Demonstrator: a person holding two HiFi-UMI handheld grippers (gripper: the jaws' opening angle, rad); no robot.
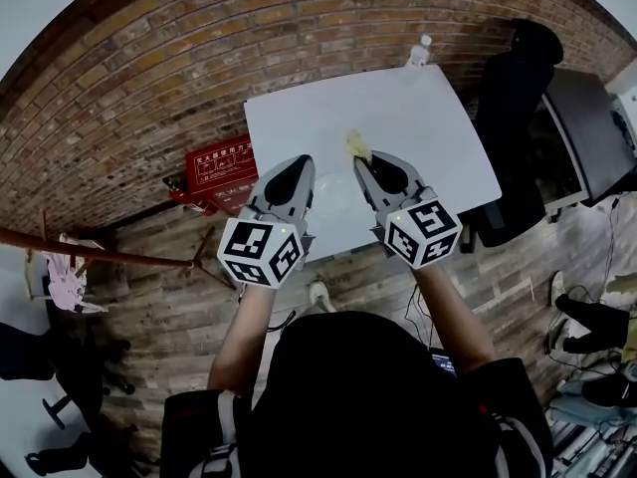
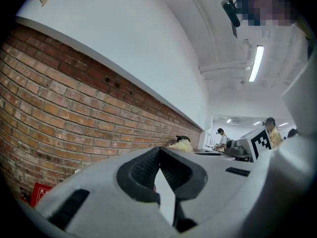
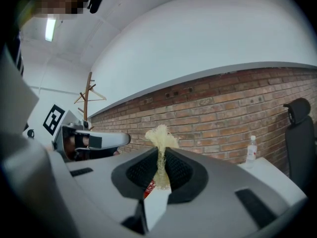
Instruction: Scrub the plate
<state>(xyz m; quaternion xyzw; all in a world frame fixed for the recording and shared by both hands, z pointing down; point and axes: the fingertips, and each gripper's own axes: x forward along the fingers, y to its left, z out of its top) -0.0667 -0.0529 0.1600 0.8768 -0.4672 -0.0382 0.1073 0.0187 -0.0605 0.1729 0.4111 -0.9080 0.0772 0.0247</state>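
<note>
My right gripper (image 1: 361, 160) (image 3: 161, 156) is shut on a pale yellow mesh scrubber (image 1: 356, 145) (image 3: 160, 136), whose tuft sticks out past the jaw tips. My left gripper (image 1: 304, 161) (image 2: 159, 149) is shut, with nothing visible between its jaws. Both are held side by side above the near part of the white table (image 1: 418, 118), pointing toward the brick wall. Between them a faint pale round shape (image 1: 334, 201) lies on the table; it may be the plate, but I cannot tell. The left gripper view also shows the scrubber (image 2: 179, 144).
A water bottle (image 1: 419, 50) (image 3: 251, 148) stands at the table's far right corner. A black chair (image 1: 518, 88) (image 3: 297, 133) and a desk (image 1: 587, 127) are at the right. A red box (image 1: 221, 172) sits on the floor at the left. A coat rack (image 3: 88, 95) stands by the wall.
</note>
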